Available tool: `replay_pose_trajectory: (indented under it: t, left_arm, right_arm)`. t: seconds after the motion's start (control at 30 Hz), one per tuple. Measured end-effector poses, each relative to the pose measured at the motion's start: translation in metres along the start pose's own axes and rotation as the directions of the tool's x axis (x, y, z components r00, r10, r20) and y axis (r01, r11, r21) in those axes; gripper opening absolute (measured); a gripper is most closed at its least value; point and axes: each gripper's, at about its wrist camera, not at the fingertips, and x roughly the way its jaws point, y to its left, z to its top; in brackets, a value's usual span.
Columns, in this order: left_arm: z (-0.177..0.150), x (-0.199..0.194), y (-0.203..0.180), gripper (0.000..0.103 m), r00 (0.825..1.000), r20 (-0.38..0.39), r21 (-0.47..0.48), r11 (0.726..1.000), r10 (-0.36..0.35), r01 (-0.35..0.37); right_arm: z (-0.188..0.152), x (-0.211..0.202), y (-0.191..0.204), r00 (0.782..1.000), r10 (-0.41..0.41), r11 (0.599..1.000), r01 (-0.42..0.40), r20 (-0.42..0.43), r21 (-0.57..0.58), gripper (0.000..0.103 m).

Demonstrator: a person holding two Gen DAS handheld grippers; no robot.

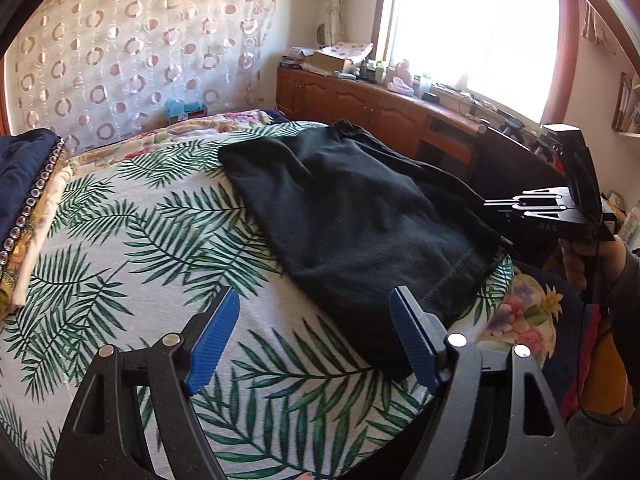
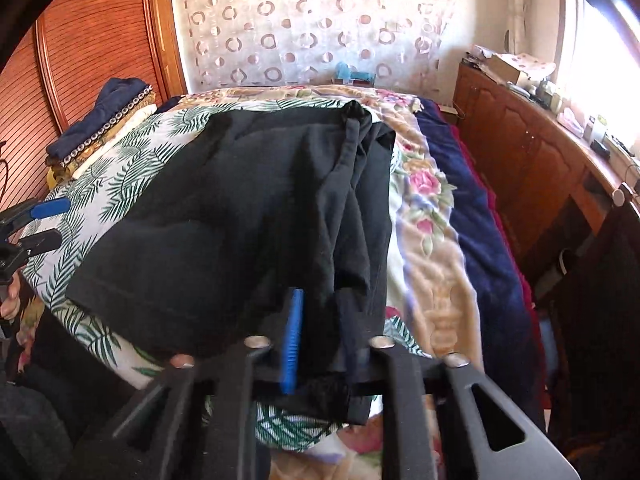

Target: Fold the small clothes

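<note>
Slippage is looming: the right gripper (image 2: 316,340) is pinching only the black garment's (image 2: 224,216) bunched edge, while the left gripper (image 1: 316,340) is hovering apart, empty.

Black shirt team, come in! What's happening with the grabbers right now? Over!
Right gripper shut on the black shirt at its near edge. Left gripper open, holding nothing, beside the shirt. Shirt on the leaf-print sheet. Nothing in the way.
</note>
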Motion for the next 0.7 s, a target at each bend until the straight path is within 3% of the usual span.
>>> replay_pose_trajectory:
  t: [0.17, 0.4, 0.7]
  left_arm:
    - [-0.001, 0.001, -0.003, 0.078, 1.000, -0.007, 0.011, 1.000, 0.000, 0.000]
    - [-0.005, 0.009, -0.003, 0.078, 0.999, -0.035, 0.005, 1.000, -0.011, 0.011]
    - [-0.012, 0.016, -0.004, 0.078, 0.997, -0.074, -0.006, 1.000, -0.029, 0.028]
  right_arm:
    - [-0.004, -0.032, -0.006, 0.991, -0.069, 0.997, 0.063, 0.115, 0.054, 0.004]
    - [-0.024, -0.018, -0.023, 0.996, -0.075, 0.990, 0.070, 0.039, 0.123, 0.004]
    - [-0.013, -0.015, -0.016, 0.994, -0.096, 0.989, 0.090, 0.051, 0.117, 0.004]
